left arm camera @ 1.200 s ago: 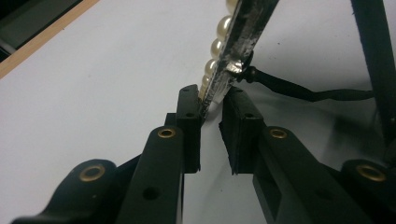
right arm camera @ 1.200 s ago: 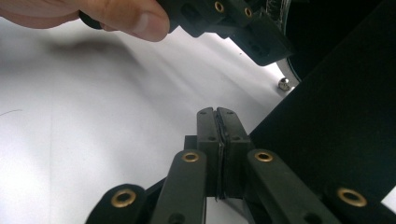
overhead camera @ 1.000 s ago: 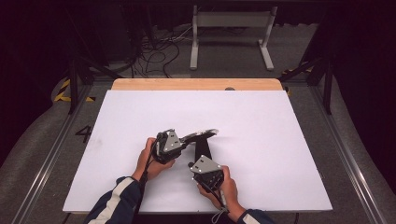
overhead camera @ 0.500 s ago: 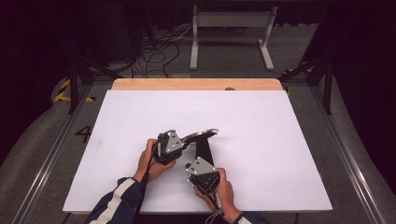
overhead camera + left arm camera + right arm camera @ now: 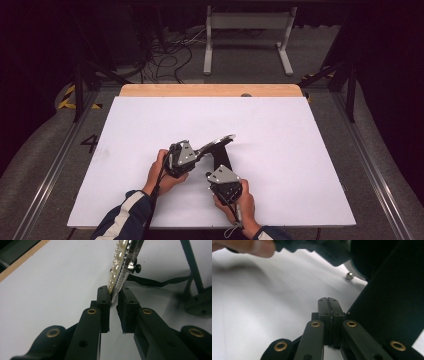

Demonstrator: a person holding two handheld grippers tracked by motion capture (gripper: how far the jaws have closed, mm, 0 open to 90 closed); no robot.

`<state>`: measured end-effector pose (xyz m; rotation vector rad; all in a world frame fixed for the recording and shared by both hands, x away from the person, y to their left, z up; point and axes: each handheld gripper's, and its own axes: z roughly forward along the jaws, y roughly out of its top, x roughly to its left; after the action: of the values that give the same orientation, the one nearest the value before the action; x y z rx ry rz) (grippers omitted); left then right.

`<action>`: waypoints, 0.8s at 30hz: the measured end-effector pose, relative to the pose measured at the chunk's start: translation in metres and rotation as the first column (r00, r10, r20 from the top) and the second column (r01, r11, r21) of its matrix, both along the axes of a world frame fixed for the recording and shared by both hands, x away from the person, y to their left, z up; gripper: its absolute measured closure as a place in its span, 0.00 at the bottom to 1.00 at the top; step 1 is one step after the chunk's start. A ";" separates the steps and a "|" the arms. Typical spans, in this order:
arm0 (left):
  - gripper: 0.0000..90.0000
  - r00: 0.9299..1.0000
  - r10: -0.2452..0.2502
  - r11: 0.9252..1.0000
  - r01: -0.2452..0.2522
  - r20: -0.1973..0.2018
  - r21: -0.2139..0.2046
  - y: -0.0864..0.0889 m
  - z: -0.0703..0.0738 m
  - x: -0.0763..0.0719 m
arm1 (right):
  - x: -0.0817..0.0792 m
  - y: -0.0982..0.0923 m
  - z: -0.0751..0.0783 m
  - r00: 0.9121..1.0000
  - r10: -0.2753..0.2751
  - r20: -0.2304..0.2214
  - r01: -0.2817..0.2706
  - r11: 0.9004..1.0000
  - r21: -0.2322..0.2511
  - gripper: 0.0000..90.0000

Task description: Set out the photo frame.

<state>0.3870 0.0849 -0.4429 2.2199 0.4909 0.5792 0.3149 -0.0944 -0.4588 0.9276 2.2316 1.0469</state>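
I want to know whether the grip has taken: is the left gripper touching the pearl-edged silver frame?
Touching. In the left gripper view, the left gripper's black jaws, having just closed further, pinch the pearl-edged silver frame's lower corner.

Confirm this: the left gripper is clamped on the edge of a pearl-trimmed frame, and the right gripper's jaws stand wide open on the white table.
Not quite. The right gripper has its jaws pressed fully together, not wide open; the right gripper view shows it. The rest stands: the left gripper grips the edge of the pearl-trimmed frame over the white table.
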 end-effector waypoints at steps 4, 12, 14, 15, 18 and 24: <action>0.90 1.000 -0.015 1.000 0.015 -0.003 0.006 -0.003 0.001 -0.004 | 0.003 -0.010 0.004 1.000 -0.004 -0.027 0.005 1.000 0.030 1.00; 0.90 0.999 -0.031 0.999 0.031 -0.006 0.010 -0.005 0.001 -0.006 | 0.009 -0.029 0.002 0.996 0.086 -0.031 -0.084 0.995 0.050 1.00; 0.90 0.999 -0.032 0.999 0.032 -0.007 0.007 -0.006 0.001 -0.006 | 0.011 -0.033 0.003 0.994 0.101 -0.043 -0.099 0.994 0.047 1.00; 0.90 0.999 -0.033 0.999 0.033 -0.005 0.006 -0.006 0.001 -0.006 | 0.011 -0.034 0.004 0.994 0.102 -0.044 -0.101 0.994 0.041 1.00; 0.88 0.999 -0.030 0.999 0.030 -0.016 -0.014 -0.006 0.001 -0.007 | 0.012 -0.037 0.003 0.991 0.119 -0.056 -0.117 0.992 0.041 1.00; 0.69 0.999 -0.036 0.999 0.036 0.014 -0.021 -0.017 0.002 -0.010 | 0.014 -0.039 0.003 0.988 0.137 -0.075 -0.134 0.990 0.039 1.00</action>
<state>0.3775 0.0683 -0.4410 2.1985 0.4475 0.5670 0.3286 -0.1329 -0.4561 0.8540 2.3753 1.1303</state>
